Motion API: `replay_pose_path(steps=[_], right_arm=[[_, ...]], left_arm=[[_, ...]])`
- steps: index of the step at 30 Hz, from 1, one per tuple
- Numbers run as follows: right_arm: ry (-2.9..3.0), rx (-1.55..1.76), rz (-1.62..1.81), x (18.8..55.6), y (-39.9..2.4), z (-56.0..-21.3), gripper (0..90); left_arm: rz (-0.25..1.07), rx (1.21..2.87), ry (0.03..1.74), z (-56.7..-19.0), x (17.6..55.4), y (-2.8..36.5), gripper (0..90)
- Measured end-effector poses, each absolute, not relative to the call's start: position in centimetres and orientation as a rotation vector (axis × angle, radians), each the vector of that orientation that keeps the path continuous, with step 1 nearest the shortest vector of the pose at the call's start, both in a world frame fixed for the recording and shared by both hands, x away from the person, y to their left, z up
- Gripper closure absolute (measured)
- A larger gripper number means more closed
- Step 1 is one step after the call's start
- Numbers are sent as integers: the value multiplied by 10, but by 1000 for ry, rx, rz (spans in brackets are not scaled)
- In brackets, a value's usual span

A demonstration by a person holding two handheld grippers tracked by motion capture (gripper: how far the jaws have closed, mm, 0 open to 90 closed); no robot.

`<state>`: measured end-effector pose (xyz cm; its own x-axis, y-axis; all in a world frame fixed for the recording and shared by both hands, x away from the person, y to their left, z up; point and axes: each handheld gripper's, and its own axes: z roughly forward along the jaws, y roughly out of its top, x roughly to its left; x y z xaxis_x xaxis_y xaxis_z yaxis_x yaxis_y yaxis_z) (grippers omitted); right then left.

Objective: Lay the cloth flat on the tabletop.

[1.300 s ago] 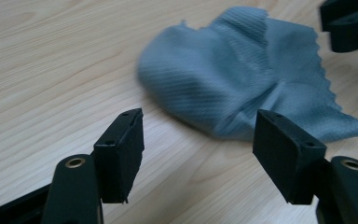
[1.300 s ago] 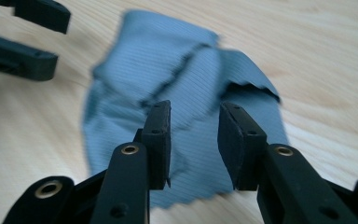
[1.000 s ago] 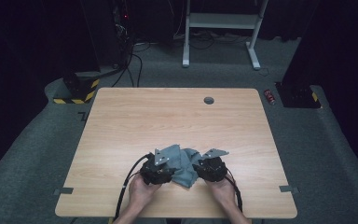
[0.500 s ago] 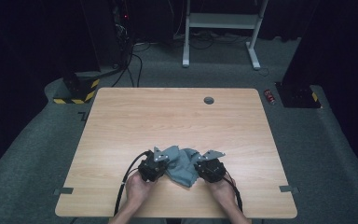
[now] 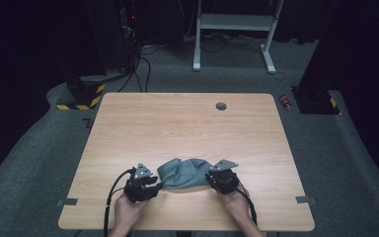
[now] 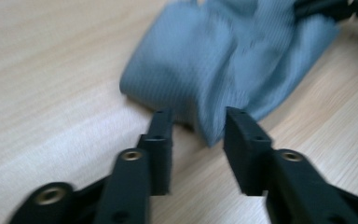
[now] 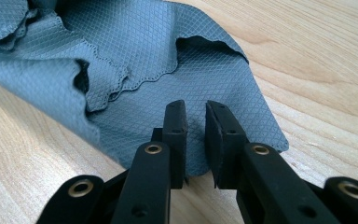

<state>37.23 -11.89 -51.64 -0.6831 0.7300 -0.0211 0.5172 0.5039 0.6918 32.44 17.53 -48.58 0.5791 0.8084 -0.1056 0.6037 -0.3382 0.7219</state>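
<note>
Near table edge, left tool (image 5: 154, 185) just reopened, off cloth (image 5: 185, 173)

A light wooden table (image 5: 177, 128) with a small round grommet (image 5: 221, 105) near its far edge carries a crumpled grey-blue cloth (image 5: 183, 173) lying close to its near edge.
</note>
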Motion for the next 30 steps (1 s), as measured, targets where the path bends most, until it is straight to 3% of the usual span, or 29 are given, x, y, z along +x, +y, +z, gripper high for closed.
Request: replay_pose_path(steps=[3,8,10,12,13,16,23,30], right_arm=[[2436,1050,966,372,-118,-516,779],[2432,1050,966,372,-118,-517,779],[2432,1051,966,372,-118,-517,779],[2431,1050,965,371,-118,-517,779],[2432,1049,964,371,-118,-517,779],[2427,1054,970,371,-118,-517,779],[2425,1048,979,370,-119,-518,779],[2430,1049,971,371,-118,-517,778]], left_arm=[[376,2066,1092,-476,331,162,496],[461,2172,1069,-477,353,130,484],[474,2200,1088,-482,362,122,524],[505,2240,1090,-485,368,117,658],[516,2257,1088,-485,370,116,658],[493,2244,1093,-481,366,127,879],[413,2125,1162,-475,340,176,888],[317,2099,1269,-493,325,207,873]])
